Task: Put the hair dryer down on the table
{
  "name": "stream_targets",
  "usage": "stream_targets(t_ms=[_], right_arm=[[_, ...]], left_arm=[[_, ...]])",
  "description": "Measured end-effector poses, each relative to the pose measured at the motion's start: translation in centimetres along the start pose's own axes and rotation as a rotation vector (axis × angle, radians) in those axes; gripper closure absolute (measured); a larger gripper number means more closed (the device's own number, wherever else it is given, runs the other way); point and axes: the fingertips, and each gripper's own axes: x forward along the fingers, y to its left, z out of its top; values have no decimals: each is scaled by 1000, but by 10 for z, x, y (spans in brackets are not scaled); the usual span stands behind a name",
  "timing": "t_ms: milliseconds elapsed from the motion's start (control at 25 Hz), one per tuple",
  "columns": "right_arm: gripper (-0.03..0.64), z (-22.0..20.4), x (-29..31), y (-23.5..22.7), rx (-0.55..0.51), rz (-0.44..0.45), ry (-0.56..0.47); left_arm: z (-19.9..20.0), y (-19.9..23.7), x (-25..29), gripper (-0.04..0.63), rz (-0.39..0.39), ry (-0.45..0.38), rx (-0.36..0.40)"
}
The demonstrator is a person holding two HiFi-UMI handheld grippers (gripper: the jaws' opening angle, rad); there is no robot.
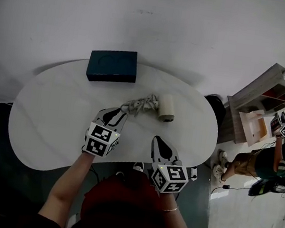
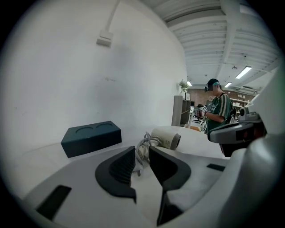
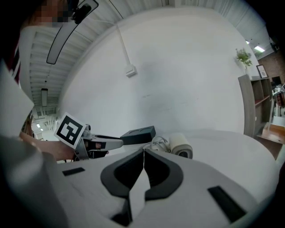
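Note:
The cream hair dryer [image 1: 167, 108] lies on its side on the white table [image 1: 52, 119], with its grey cord [image 1: 139, 104] bunched to its left. My left gripper [image 1: 117, 113] hovers just short of the cord, jaws a little apart and nothing between them. In the left gripper view the cord [image 2: 143, 149] and the dryer [image 2: 166, 137] show beyond the gap of that gripper [image 2: 141, 158]. My right gripper [image 1: 160, 142] is over the table's near edge, shut and empty. In the right gripper view its jaws [image 3: 143, 160] touch, with the dryer [image 3: 181, 145] lying farther off.
A dark blue box [image 1: 112, 65] sits at the table's far side, behind the cord. A wooden shelf unit [image 1: 261, 109] stands to the right of the table, and another person [image 1: 262, 159] stands there holding grippers. The wall runs close behind the table.

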Motion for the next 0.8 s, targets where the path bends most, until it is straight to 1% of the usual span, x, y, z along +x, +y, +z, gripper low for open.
stream_targets(t_ms=[240, 440, 800], right_arm=[[601, 2, -1, 14, -13, 14, -14], [601, 1, -3, 25, -19, 27, -17], [601, -3, -11, 43, -36, 41, -26]], left_arm=[[-3, 4, -23, 531, 39, -42, -64], [-13, 1, -37, 543, 43, -45, -113], [-24, 0, -68, 571, 88, -74, -131]])
